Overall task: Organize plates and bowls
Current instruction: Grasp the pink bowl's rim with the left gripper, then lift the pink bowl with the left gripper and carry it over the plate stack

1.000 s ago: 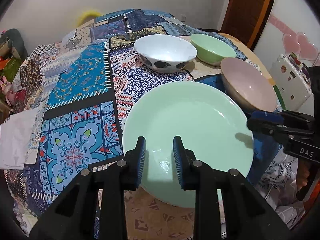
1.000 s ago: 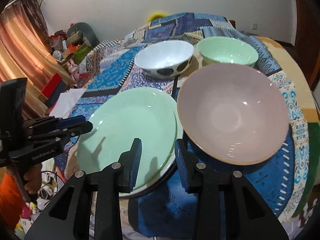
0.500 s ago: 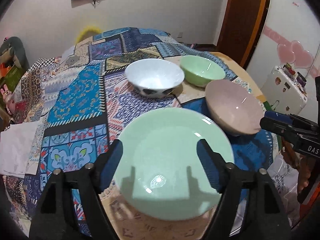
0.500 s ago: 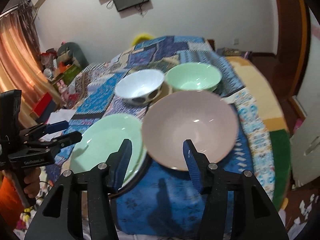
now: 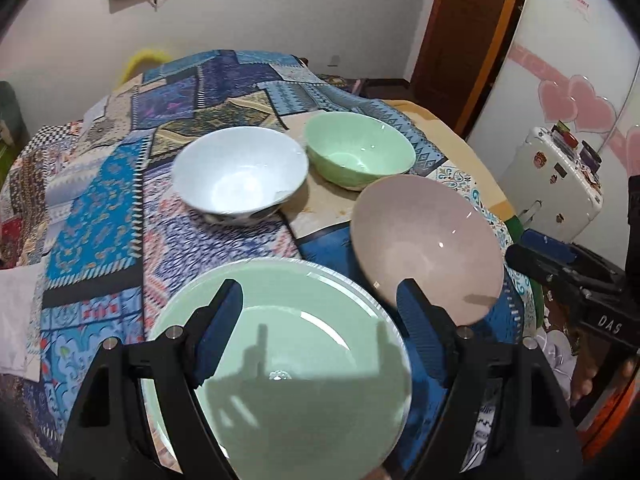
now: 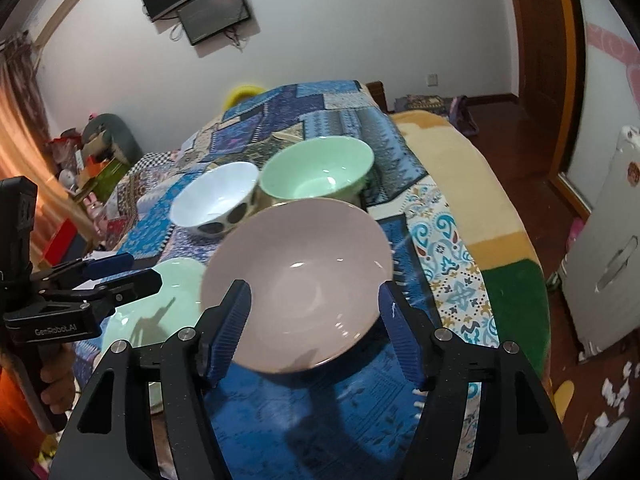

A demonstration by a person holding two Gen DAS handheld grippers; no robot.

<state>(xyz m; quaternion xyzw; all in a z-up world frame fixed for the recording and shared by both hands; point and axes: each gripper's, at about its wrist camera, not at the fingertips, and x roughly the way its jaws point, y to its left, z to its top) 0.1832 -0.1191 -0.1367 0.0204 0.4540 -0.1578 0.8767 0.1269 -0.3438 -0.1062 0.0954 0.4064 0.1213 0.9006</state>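
Note:
A pale green plate [image 5: 280, 360] lies at the near edge of the patchwork tablecloth; it also shows in the right wrist view [image 6: 160, 300]. My left gripper [image 5: 320, 328] is open above it, empty. A pink bowl [image 6: 298, 292] sits right of the plate and also shows in the left wrist view [image 5: 428, 248]. My right gripper [image 6: 316, 328] is open in front of it, empty. A white bowl with dark spots [image 5: 240, 172] and a green bowl [image 5: 360, 152] stand behind, close together.
The patchwork cloth [image 5: 96, 216] covers the table and stretches far back and left. A white cabinet [image 5: 552, 184] stands to the right of the table. A brown door [image 6: 536, 32] is at the back right. Clutter [image 6: 88, 160] lies by the left wall.
Both grippers opened from nearly shut to wide and pulled back and up from the plate and the pink bowl. The dishes stayed where they were.

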